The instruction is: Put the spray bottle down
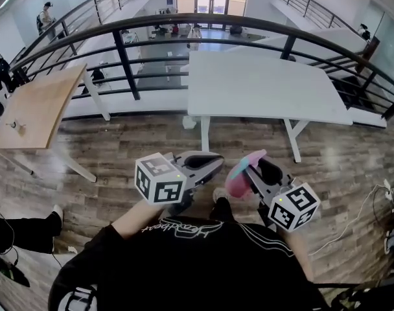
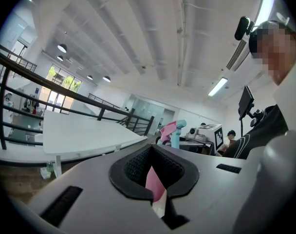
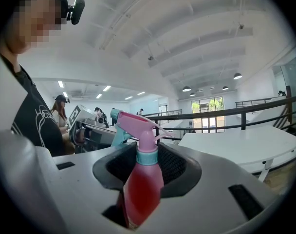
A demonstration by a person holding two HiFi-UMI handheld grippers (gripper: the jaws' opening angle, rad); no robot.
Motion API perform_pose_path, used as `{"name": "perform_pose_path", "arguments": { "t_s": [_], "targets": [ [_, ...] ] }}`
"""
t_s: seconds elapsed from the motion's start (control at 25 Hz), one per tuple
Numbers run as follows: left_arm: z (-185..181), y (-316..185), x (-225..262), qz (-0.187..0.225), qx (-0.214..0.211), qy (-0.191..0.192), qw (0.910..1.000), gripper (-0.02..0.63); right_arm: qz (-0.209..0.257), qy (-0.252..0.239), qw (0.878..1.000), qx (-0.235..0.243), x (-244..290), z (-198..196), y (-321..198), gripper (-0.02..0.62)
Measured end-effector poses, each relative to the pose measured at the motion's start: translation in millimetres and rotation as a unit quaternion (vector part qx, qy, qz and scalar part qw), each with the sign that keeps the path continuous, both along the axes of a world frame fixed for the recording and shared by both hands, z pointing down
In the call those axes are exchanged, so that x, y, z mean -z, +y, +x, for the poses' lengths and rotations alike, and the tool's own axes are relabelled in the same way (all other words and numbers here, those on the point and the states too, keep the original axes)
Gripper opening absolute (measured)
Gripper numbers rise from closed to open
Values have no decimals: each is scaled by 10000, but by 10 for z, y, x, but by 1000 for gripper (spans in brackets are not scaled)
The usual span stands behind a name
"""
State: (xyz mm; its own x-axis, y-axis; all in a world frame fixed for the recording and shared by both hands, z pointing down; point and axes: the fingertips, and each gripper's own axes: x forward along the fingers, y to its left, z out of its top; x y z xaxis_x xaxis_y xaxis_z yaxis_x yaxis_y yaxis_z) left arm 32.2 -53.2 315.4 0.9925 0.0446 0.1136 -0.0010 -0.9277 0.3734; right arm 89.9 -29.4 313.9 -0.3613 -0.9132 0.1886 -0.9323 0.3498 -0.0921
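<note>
**Bottle in right gripper, off the desk**

Nearest the camera is the person's black top (image 1: 184, 264), with both grippers held out just in front of it, side by side and close together.

Right gripper (image 1: 255, 168): jaws clenched on the spray bottle (image 3: 140, 179), and the pads grip its red-pink body below the teal collar (image 3: 147, 156). The pink trigger head and its teal nozzle (image 3: 116, 116) stick out above the jaws. In the right gripper view the bottle stands upright. In the head view it leans toward the left gripper. It's in the air over the wood floor (image 1: 119, 148), on the near side of the white desk's front edge and touching no surface.

Left gripper (image 1: 211, 162): jaws drawn in on a thin pink-and-white strip (image 2: 155, 184) wedged in the gap between the pads. I can't tell what the strip is. The left gripper view also catches the bottle and the right gripper's marker cube (image 2: 213, 134) off to its right.

Further out is the white desk (image 1: 262, 86), whose front edge runs across the middle of the head view. A wooden desk (image 1: 38, 105) sits angled at far left, well apart from it. Behind both desks a black railing (image 1: 126, 57) curves across.
</note>
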Motion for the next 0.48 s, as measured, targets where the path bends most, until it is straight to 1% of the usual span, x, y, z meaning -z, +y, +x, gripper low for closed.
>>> {"name": "perform_pose_path", "arguments": {
  "t_s": [0.28, 0.48],
  "targets": [
    [273, -185, -127, 82, -15, -110, 9999, 8, 29, -33, 10000, -31, -105, 319, -227, 140],
    [507, -589, -284, -52, 152, -190, 9997, 8, -189, -247, 9995, 64, -326, 600, -634, 140]
  ]
}}
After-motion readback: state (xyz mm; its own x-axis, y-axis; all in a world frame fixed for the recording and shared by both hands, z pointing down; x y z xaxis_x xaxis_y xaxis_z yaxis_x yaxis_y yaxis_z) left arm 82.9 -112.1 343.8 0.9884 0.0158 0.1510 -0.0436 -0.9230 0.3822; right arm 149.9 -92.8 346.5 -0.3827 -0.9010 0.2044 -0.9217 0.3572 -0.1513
